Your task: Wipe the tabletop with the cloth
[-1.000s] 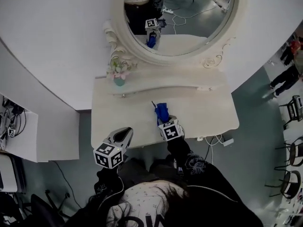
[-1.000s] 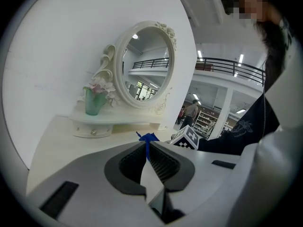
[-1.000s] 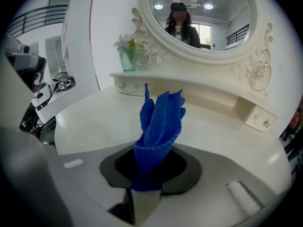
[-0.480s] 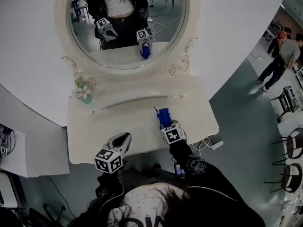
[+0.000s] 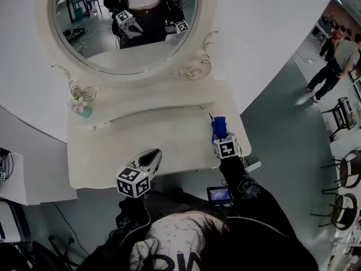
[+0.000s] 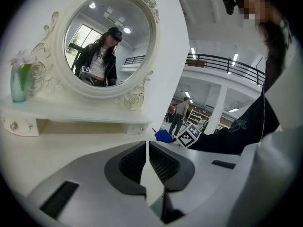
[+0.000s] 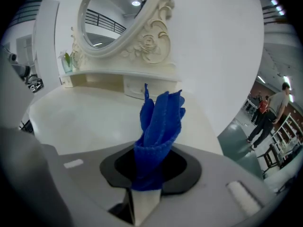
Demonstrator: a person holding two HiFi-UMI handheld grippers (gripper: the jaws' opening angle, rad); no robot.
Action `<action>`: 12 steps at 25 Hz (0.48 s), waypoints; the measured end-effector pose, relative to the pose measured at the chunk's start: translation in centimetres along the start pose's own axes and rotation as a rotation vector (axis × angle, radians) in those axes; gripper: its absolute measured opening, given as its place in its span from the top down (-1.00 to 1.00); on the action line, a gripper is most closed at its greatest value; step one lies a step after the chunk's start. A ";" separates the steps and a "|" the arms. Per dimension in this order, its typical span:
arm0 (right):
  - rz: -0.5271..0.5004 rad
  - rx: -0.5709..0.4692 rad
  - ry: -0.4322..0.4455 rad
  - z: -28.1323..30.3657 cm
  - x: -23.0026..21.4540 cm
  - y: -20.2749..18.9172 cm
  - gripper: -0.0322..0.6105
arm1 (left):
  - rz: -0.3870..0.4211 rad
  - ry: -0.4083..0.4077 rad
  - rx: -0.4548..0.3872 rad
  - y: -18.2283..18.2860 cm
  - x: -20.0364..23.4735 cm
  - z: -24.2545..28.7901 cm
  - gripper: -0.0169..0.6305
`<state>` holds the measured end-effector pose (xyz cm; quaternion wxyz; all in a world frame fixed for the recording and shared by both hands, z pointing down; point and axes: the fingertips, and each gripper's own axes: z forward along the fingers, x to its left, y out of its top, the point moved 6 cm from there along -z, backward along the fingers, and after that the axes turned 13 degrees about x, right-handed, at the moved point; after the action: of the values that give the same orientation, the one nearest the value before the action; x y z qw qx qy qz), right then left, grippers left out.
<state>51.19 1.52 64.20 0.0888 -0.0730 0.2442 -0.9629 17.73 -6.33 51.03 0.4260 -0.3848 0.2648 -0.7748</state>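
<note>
Cloth (image 7: 158,126) sticks lengthwise forward from the right gripper's (image 5: 220,136) clenched fingers; left gripper's (image 6: 147,146) fingers meet empty.

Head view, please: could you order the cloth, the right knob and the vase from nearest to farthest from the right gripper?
1. Cloth: clamped in the jaws of the right gripper, at the table's right end.
2. Right knob: just beyond, under the right end of the shelf.
3. Vase: far left on the shelf.
</note>
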 end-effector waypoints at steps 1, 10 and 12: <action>0.025 0.018 -0.021 -0.5 -1.4 -0.5 0.57 | 0.000 0.002 0.001 0.1 -0.2 0.3 0.95; 0.205 0.039 -0.118 -1.6 -10.3 -3.8 0.57 | -0.016 0.050 0.017 -0.4 -0.8 0.3 0.95; 0.227 0.036 -0.126 -1.8 -11.2 -4.2 0.57 | -0.025 0.067 0.023 -0.8 -0.7 -0.3 0.95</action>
<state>61.18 8.27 63.53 0.2137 -0.1039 0.2277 -0.9443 17.41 -5.29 51.17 0.4114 -0.3569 0.2649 -0.7957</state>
